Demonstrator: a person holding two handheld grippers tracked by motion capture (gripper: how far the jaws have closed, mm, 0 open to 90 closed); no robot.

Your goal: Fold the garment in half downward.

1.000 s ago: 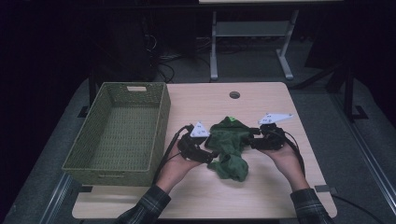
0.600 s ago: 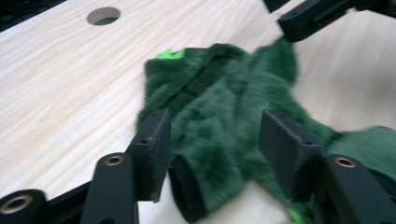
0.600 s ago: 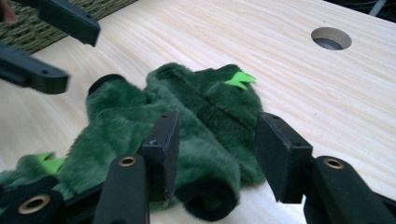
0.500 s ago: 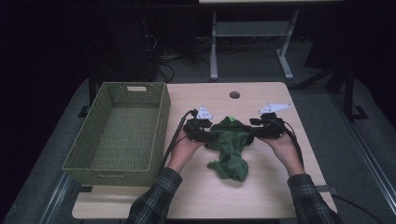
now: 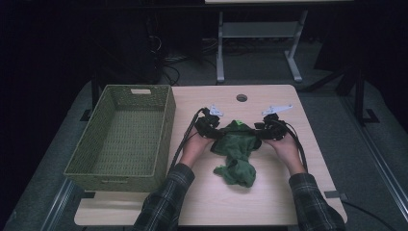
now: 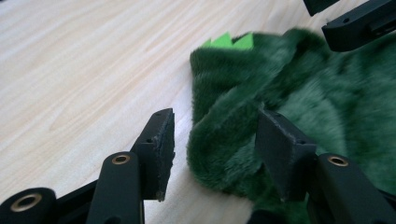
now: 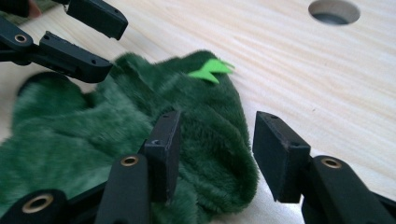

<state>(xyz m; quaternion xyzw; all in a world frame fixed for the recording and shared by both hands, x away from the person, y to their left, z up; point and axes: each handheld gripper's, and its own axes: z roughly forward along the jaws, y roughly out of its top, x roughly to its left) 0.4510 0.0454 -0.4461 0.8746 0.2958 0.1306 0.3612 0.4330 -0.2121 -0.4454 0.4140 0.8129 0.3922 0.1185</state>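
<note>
Green plush toy [image 5: 235,149] lies on the table [image 5: 269,202], right of the wicker basket [image 5: 122,134]. Since a second ago both hands have slid forward and the toy's upper edge is stretched between them. The left gripper [image 6: 212,140], jaws just narrowed, straddles a fold ungripped; the right gripper [image 7: 215,144] likewise. No writing is legible.

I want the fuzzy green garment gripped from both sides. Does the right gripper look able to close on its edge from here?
Probably yes: the right gripper already straddles the green garment's folded edge, jaws open, nothing between.
</note>
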